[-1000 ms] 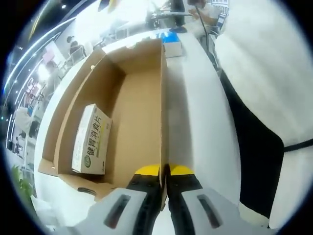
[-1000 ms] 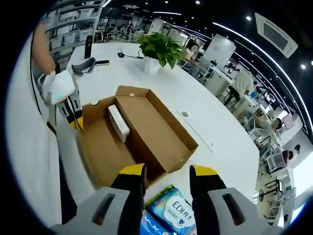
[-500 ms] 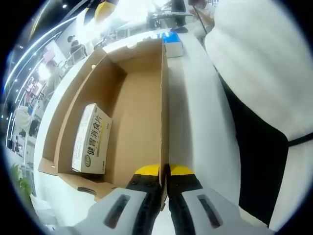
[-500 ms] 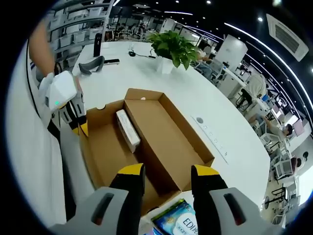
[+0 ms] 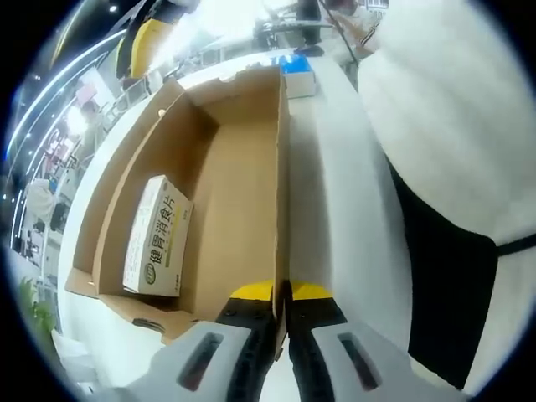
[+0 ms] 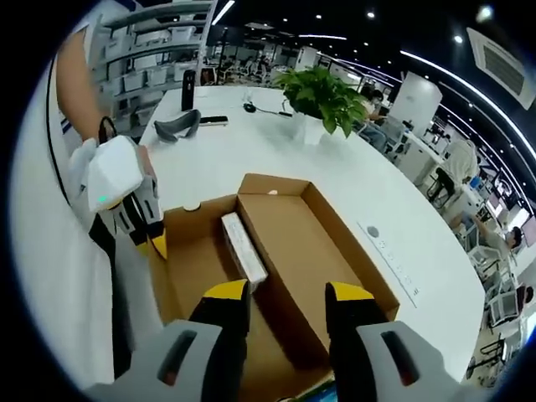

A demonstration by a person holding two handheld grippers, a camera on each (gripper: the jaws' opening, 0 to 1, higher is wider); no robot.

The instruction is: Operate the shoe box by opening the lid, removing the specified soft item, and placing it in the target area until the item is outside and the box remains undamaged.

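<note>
One cardboard box (image 5: 226, 193), open, sits on a white counter (image 5: 335, 193); in the left gripper view its lid (image 5: 280, 167) stands upright on edge, running from 6 o'clock up to 12. Left claw (image 5: 281, 293) is closed on the lid's bottom edge, yellow tips pinching the cardboard from both sides. One small carton (image 5: 157, 237) with green print lies flat on the box floor at 9 o'clock, against the far wall. One blue pack (image 5: 295, 74) sits on the counter at 12 o'clock, just past the box end. A person's white garment with a dark part below it fills 1 to 5 o'clock.

Right gripper view: same box (image 6: 310, 251) at centre, the carton (image 6: 244, 249) lying inside beside the wall that divides tray from lid (image 6: 197, 260). Right claw (image 6: 279, 295) hangs above the box with its two jaws apart, nothing between them. Left claw (image 6: 156, 244) shows at 9 o'clock, tips on the lid edge. One potted plant (image 6: 322, 96) stands on the counter (image 6: 251, 151) at 12 o'clock. Three dark things lie near it at 11 o'clock: an upright bottle (image 6: 188, 89), a curved grey item (image 6: 177, 127), a small flat one (image 6: 213, 121). A round mark and strip (image 6: 389, 249) on the counter at 3 o'clock. People sit at desks far off at 2 o'clock.
</note>
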